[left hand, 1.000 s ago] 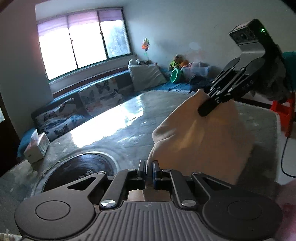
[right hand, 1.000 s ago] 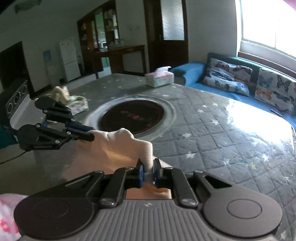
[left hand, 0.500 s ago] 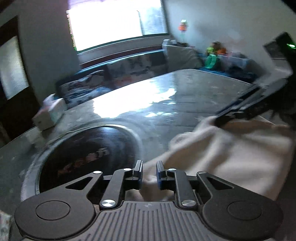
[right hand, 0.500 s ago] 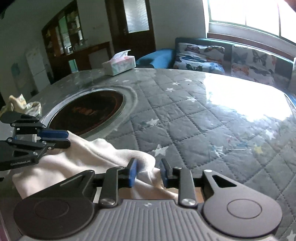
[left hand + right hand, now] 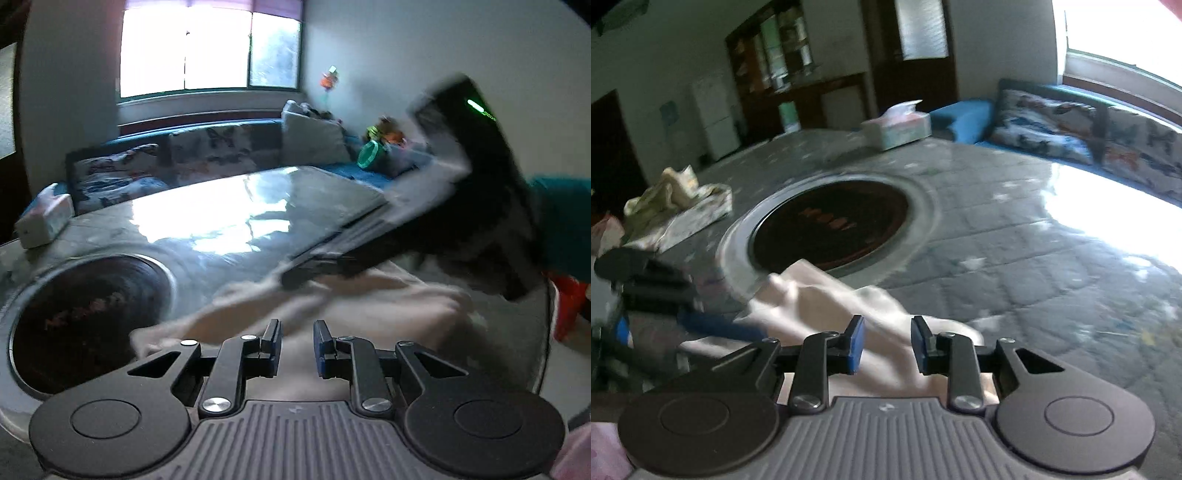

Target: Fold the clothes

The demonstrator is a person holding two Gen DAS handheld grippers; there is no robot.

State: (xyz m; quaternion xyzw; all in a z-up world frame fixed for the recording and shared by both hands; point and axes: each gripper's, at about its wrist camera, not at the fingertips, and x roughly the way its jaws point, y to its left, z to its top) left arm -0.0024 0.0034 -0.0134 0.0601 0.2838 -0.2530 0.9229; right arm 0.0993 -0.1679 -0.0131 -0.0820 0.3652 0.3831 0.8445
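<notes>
Table [image 5: 1052,266]: large, covered w/ grey quilted star-print cloth, strong window glare toward its far right side in the right wrist view. Round dark inset plate [image 5: 831,225] w/ metal rim set in the table's mid area.

Cream garment [image 5: 827,306]: lies crumpled on the table at the near edge, just beside the round plate's rim, far tip reaching the rim in the right wrist view. Same garment in the left wrist view [image 5: 369,306], spread low and flat, blurred.

Crumpled pale cloth pile [image 5: 676,199]: near the table's left edge, well apart from the garment. Tissue box [image 5: 897,127]: at the table's far edge.

Right gripper [image 5: 886,341]: fingers parted, released; garment lies under and between them, pads not pressing it. Left gripper [image 5: 295,347]: fingers parted, released; cloth below the gap, no pinch visible. Each gripper appears blurred in the other's view, tips at the garment; contact there can't be told.
</notes>
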